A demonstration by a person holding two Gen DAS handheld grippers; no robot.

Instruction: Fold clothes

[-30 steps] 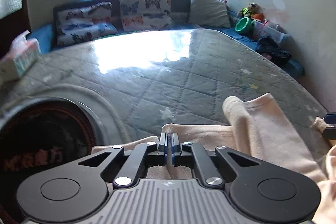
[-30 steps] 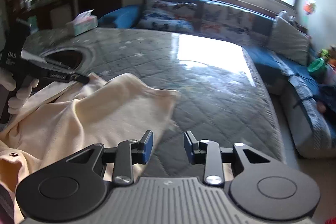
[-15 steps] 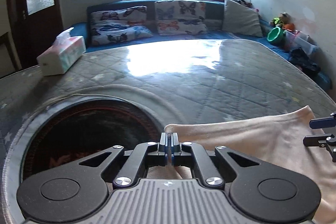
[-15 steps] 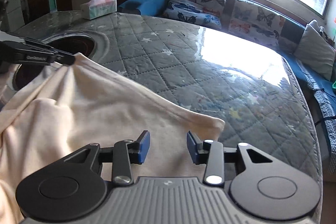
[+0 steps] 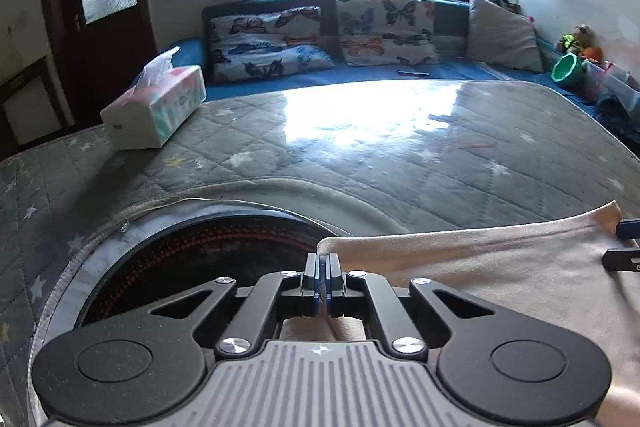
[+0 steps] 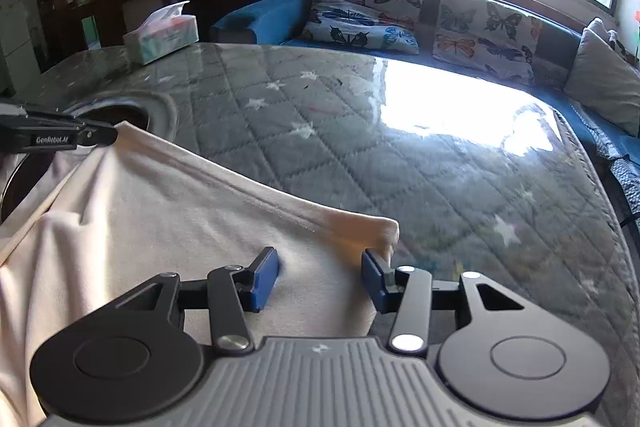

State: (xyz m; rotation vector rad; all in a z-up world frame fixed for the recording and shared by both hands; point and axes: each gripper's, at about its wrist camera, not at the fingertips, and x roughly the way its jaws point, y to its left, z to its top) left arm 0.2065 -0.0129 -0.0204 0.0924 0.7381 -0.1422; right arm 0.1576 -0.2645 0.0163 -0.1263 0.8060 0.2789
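A: Two fingers of the left gripper (image 5: pixel 322 281) are pressed together on a corner of the cream garment (image 5: pixel 500 275), beside the table's (image 5: pixel 400 163) dark round inset (image 5: pixel 200 251).

B: Right wrist view: right gripper (image 6: pixel 320 277) jaws wide apart, empty, over the garment's (image 6: pixel 180 219) other corner; the left gripper (image 6: pixel 60 135) reads "GenRobot.AI".

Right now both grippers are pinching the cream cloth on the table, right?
Not quite. Only the left gripper is pinching the cream cloth. The right gripper is open, its fingers apart over the cloth's corner, as the right wrist view shows.
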